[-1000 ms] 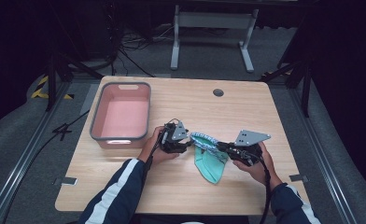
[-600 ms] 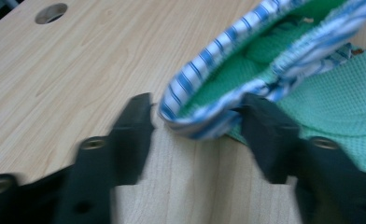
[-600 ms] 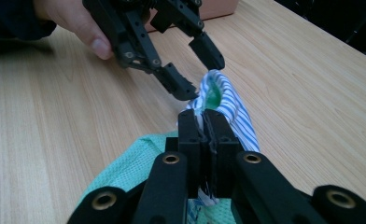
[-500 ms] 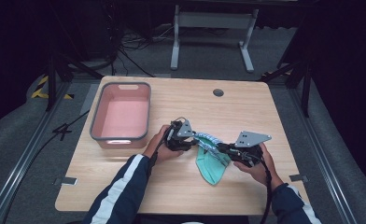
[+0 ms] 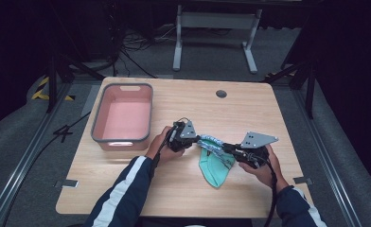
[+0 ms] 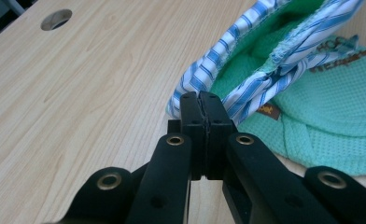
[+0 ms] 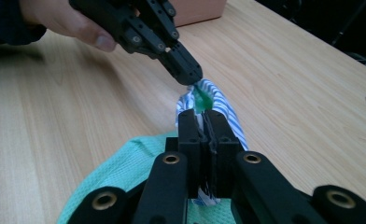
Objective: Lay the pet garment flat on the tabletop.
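Both grippers [image 5: 198,141] over pale wooden table [image 5: 174,189]

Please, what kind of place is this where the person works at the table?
Probably a lab or recording studio, not a home. A bare wooden table stands among dark curtains, with cables loose on the grey floor and a metal frame behind it. The person holds black tongs in each hand, pinching a green garment.
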The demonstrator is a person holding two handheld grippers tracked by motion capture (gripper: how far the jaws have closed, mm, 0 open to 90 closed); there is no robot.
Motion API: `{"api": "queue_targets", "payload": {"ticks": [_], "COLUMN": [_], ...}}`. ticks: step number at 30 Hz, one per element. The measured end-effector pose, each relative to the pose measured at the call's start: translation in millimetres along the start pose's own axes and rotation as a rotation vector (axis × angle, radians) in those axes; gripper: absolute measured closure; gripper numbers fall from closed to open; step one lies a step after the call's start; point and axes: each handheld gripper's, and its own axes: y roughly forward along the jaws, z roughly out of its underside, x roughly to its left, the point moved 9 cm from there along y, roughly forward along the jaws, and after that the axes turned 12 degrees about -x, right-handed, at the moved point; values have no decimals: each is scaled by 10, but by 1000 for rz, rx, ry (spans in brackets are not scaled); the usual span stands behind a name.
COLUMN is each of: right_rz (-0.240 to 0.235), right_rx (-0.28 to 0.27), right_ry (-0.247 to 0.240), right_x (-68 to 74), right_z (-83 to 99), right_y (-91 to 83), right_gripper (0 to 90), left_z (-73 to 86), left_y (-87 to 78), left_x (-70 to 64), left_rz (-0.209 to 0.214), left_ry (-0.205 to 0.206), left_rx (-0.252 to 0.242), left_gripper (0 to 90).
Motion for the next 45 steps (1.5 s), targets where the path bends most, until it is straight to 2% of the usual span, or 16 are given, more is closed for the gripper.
{"api": "queue_targets", "payload": {"ticks": [5,6,8,14,20,21,23,29,33,45], "right_rz": [49,62,81,136,184,192,208,241,276,330], "right_rx": [-18,-19,-24,-33,-13,-4,8,52,66,123], "right_ry": [9,13,16,47,73,74,83,91,113,128], "right_x": [-120,-148,-208,-443,-701,-745,-814,-953,-1061,-1198], "right_z": [1,7,12,52,141,170,222,361,445,638], "right_y": [-29,-30,-32,-48,-17,-4,24,97,149,187], "right_gripper": [866,866,866,866,866,866,866,865,864,861], "left_z": [-79,-95,-131,-225,-281,-285,-286,-284,-286,-276], "left_y": [1,12,47,146,276,298,344,482,573,807], "left_x": [32,46,62,131,220,225,251,283,311,300], "left_rz": [-10,-17,-29,-45,-67,-71,-77,-91,-102,-116], "left_ry": [-13,-1,-5,-5,-9,-25,-18,-9,-2,25], "left_rx": [9,13,13,23,38,36,47,79,96,144], "left_gripper": [897,897,897,898,898,898,898,898,898,897]}}
